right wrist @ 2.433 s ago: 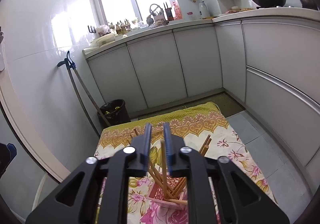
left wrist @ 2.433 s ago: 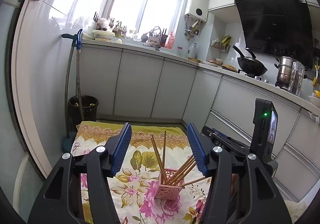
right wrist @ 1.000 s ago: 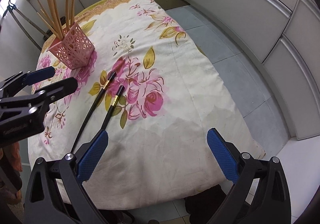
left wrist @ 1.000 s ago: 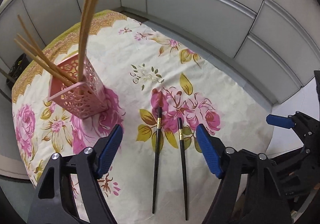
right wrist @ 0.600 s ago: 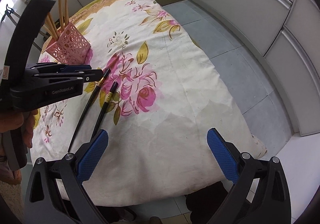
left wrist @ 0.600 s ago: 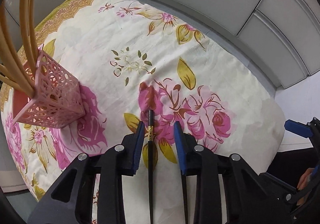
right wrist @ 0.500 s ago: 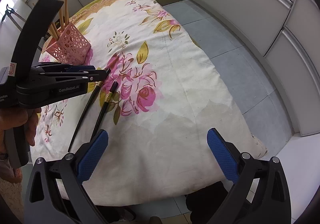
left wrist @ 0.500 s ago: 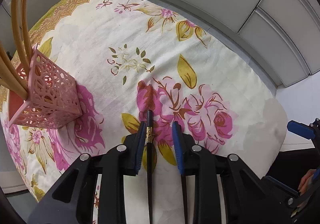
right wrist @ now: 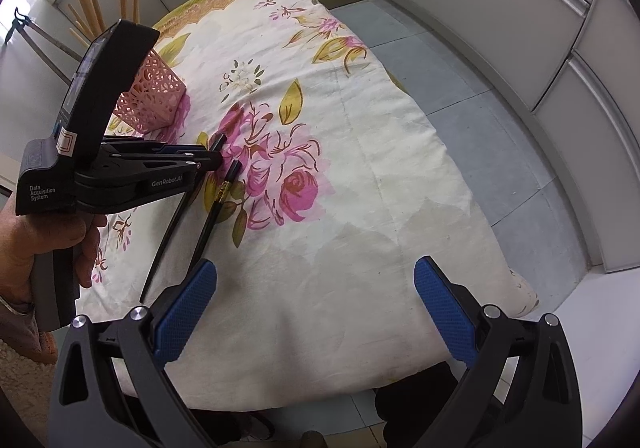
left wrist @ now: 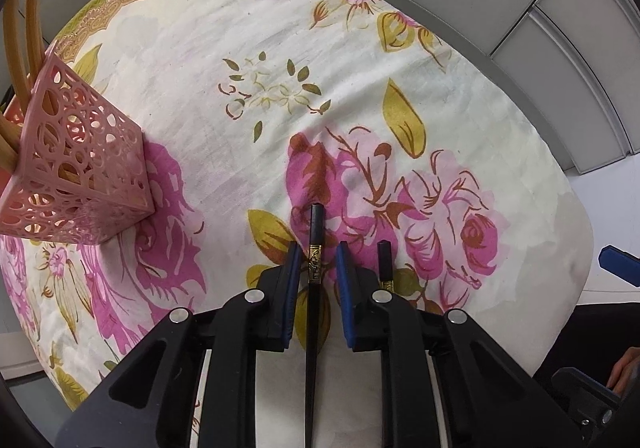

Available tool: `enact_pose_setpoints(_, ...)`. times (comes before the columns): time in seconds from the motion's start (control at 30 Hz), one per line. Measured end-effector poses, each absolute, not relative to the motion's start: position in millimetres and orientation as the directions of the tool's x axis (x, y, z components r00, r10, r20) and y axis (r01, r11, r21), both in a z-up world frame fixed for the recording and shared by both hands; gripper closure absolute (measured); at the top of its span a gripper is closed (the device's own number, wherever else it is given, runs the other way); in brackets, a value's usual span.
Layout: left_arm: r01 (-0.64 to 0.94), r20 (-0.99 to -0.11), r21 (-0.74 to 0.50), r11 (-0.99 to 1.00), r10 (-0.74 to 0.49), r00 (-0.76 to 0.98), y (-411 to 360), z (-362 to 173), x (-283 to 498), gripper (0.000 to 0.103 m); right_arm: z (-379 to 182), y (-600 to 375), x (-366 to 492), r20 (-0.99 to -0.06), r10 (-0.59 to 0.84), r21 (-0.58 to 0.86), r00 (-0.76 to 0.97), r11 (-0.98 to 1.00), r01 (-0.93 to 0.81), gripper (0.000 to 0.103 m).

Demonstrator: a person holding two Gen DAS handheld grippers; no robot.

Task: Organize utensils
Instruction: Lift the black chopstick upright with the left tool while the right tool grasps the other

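Two black chopsticks with gold bands lie side by side on the floral tablecloth (left wrist: 280,48). My left gripper (left wrist: 317,254) is low over the cloth, its blue pads on either side of the left chopstick (left wrist: 314,268) with a small gap on each side. The second chopstick (left wrist: 385,264) lies just right of the right finger. The pink lattice holder (left wrist: 80,172) with several wooden chopsticks stands to the left. In the right wrist view, my right gripper (right wrist: 316,312) is wide open and empty above the near cloth, and the left gripper (right wrist: 214,160) and holder (right wrist: 156,96) show at left.
The cloth-covered table ends in a rounded edge (right wrist: 500,248) to the right, with grey floor tiles (right wrist: 500,136) and white cabinet fronts (right wrist: 520,8) beyond. A person's hand (right wrist: 40,236) holds the left gripper.
My left gripper swung down from the kitchen view to the table, came low over the left black chopstick and narrowed its jaws around it. The right gripper opened wide and stays still.
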State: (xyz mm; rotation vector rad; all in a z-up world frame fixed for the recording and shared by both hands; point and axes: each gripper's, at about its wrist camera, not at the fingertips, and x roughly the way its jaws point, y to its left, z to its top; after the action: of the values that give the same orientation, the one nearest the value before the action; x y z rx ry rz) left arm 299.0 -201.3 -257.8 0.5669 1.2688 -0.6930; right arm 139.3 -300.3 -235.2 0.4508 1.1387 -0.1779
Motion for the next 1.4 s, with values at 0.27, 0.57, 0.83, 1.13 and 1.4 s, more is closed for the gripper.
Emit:
enact_pose_setpoints(0.27, 0.680, -0.950, -0.043, 0.732, -0.240, 0.198, -161.6, -250.5, 278.3, 0.097, -233.5, -294.5, 149.1, -0.908, 0.073, 0.239, 0.413, 0.898, 0.368, 0.007)
enact_pose_setpoints(0.57, 0.577, -0.877, -0.131, 0.806, -0.366, 0.312, -74.3, -206.5, 240.4, 0.097, -232.7, -274.9, 197.0, -0.914, 0.098, 0.267, 0.393, 0.877, 0.400, 0.020)
enact_pose_setpoints(0.83, 0.535, -0.780, -0.148, 0.832, -0.430, 0.454, -35.0, -153.1, 229.1, 0.097, -265.7, -260.6, 242.6, -0.961, 0.112, 0.228, 0.254, 0.841, 0.492, 0.059)
enact_pose_setpoints(1.13, 0.544, -0.727, -0.164, 0.823, -0.473, 0.497, -21.7, -131.9, 225.1, 0.097, -273.8, -242.5, 260.4, -0.976, 0.041, 0.148, 0.215, 0.846, 0.512, 0.059)
enact_pose_setpoints(1.4, 0.535, -0.701, -0.178, 0.826, -0.488, 0.520, -14.8, -123.3, 224.8, 0.097, -271.1, -219.4, 274.9, -0.974, -0.057, 0.063, 0.218, 0.860, 0.506, 0.086)
